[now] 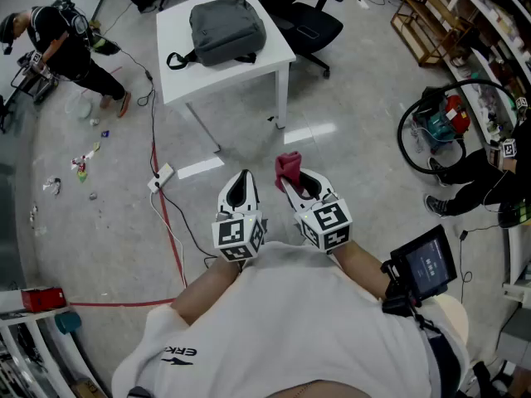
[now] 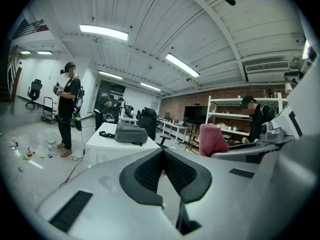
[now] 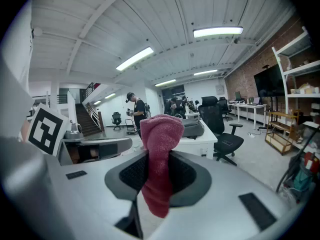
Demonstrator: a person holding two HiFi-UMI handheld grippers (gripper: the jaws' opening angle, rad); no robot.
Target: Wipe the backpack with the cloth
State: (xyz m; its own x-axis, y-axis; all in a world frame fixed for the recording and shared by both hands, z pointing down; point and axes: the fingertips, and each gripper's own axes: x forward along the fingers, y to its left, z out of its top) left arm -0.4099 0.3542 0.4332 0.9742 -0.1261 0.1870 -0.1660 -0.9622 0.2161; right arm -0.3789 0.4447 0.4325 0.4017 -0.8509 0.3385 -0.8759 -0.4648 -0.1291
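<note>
The right gripper (image 3: 159,156) has its jaws closed on a dark pink cloth (image 3: 160,134). The black pads pinch the cloth about its middle. A rounded, bunched end stands up above the jaw tips, and a shorter tail hangs down between the jaws toward the camera. In the head view the cloth shows as a small red tuft at the very tip of this gripper, held out in front of the person's body.

The left gripper (image 2: 163,154) holds nothing. Its two ribbed pads meet at the tips, with only a thin seam between them and nothing caught there. It hangs just beside the right gripper at about the same height, and the two do not touch.

The grey backpack (image 1: 226,30) lies flat on a white table (image 1: 178,77), well apart from both grippers, across a stretch of bare floor. A black strap (image 1: 178,59) loops off its left side onto the tabletop. Neither the cloth nor either gripper touches the bag. A black office chair (image 1: 311,19) stands just beyond the table's right edge.

On the floor between the person and the table, a white power strip (image 1: 162,177) lies beside a red cable (image 1: 168,222) that runs toward the lower left.
</note>
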